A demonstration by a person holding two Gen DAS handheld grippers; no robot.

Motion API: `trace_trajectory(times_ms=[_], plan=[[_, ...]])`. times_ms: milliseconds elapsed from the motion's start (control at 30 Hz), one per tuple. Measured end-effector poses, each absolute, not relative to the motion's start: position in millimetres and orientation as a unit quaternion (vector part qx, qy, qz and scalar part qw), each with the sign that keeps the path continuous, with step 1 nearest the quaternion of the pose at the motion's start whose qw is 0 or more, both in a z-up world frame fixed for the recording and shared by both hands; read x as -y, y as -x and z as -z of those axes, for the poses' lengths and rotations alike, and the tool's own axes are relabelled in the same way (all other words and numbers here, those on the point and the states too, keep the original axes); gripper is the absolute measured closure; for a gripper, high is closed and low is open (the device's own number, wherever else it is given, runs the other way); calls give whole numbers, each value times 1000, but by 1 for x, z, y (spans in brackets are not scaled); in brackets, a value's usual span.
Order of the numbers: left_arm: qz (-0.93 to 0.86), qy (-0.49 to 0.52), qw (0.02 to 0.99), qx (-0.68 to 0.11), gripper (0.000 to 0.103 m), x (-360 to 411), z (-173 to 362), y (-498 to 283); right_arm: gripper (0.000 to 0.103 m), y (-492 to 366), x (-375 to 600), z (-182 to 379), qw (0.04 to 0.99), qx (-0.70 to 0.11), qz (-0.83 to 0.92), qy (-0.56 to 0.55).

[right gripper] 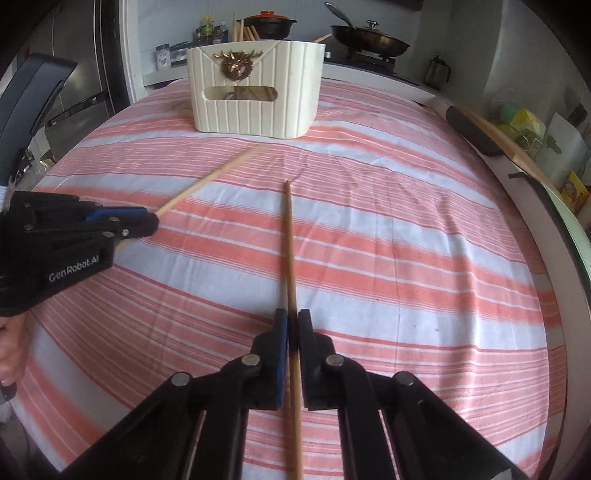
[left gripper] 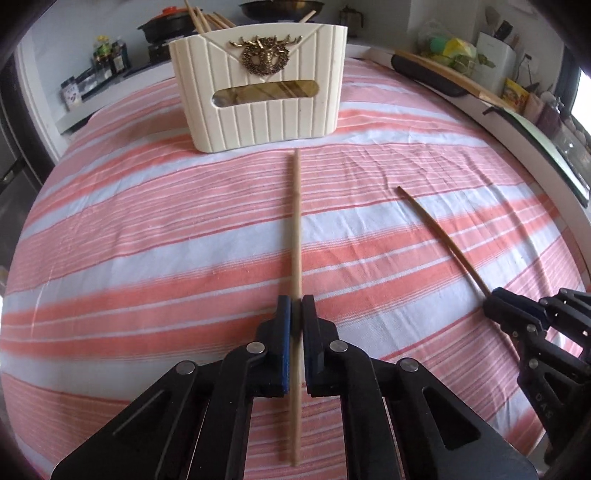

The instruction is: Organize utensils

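Observation:
My left gripper [left gripper: 296,301] is shut on a pale wooden chopstick [left gripper: 295,221] that points at the cream utensil holder [left gripper: 258,107] at the far side of the table. In the right wrist view my right gripper [right gripper: 291,315] is shut on a darker brown chopstick [right gripper: 289,240], which also points away over the striped cloth. Each gripper shows in the other's view: the right gripper [left gripper: 493,295] with the dark chopstick [left gripper: 443,236], the left gripper [right gripper: 151,219] with the pale chopstick [right gripper: 210,175]. Several chopsticks [left gripper: 207,20] stand in the holder [right gripper: 255,96].
A pink and white striped cloth [left gripper: 147,240] covers the round table. Beyond it a counter carries a black pot [right gripper: 271,26], a frying pan [right gripper: 369,38] and bottles [left gripper: 109,53]. A dark strip and a wooden stick [left gripper: 436,74] lie along the table's right rim. A hand [right gripper: 11,343] shows at the left edge.

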State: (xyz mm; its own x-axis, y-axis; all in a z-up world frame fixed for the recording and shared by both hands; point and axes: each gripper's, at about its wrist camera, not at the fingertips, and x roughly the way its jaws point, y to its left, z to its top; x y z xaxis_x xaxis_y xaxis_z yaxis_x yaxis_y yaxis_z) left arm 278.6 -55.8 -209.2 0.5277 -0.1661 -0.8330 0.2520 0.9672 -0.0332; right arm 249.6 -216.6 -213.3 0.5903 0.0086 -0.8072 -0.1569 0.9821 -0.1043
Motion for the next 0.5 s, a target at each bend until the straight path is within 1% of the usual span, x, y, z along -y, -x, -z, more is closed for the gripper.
trace_trajectory(times_ms=[267, 433, 500], plan=[[88, 2, 874, -478, 99, -3, 203, -232, 98, -232, 235, 217, 899, -434, -38, 46], [88, 25, 863, -496, 98, -36, 208, -200, 97, -216, 238, 215, 893, -444, -70, 28], [102, 39, 858, -502, 87, -46, 208, -198, 96, -214, 232, 213, 886, -454, -88, 35]])
